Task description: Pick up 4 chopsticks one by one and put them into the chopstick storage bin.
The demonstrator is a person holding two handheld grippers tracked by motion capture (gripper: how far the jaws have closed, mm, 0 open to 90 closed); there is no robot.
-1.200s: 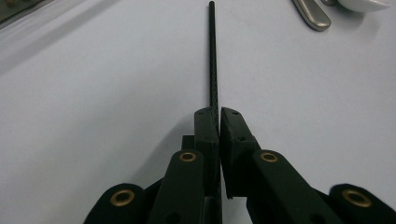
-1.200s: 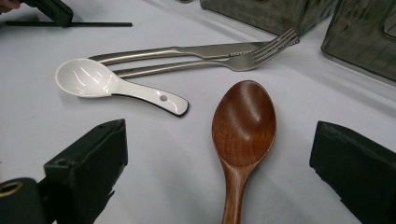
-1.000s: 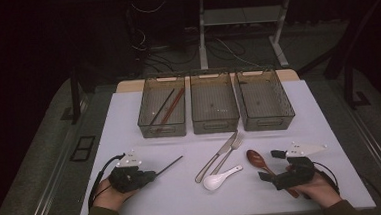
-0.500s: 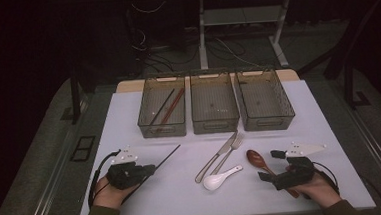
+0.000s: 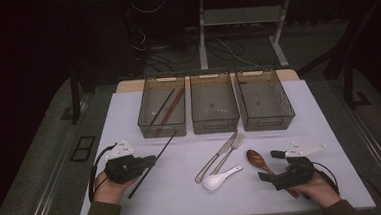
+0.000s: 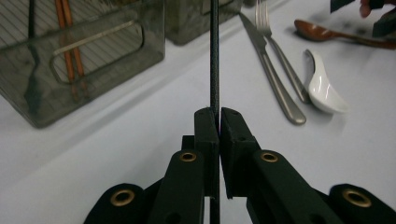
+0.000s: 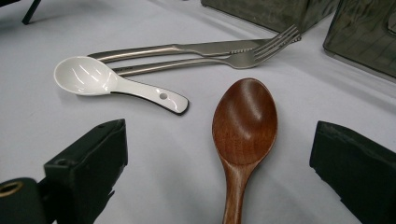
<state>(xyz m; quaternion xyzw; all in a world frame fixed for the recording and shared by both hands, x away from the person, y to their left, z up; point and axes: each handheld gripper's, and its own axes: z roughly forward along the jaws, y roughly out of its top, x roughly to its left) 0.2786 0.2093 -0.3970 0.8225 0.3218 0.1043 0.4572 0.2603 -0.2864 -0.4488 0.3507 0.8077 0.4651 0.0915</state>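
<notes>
My left gripper is shut on a black chopstick and holds it just above the white table. The chopstick's far tip points at the left tray. In the left gripper view the jaws pinch the chopstick, which runs straight ahead. My right gripper rests at the front right, open, with a wooden spoon between its jaws. In the right gripper view the spoon's bowl lies ahead and neither pad touches its handle.
Three wire trays stand in a row at the back; the left one holds a red-brown chopstick and a black one; the middle and right look bare. A knife, fork and white spoon lie mid-table.
My left gripper has risen a little with the black chopstick, whose far tip has swung up toward the left tray. The right gripper has kept still.
</notes>
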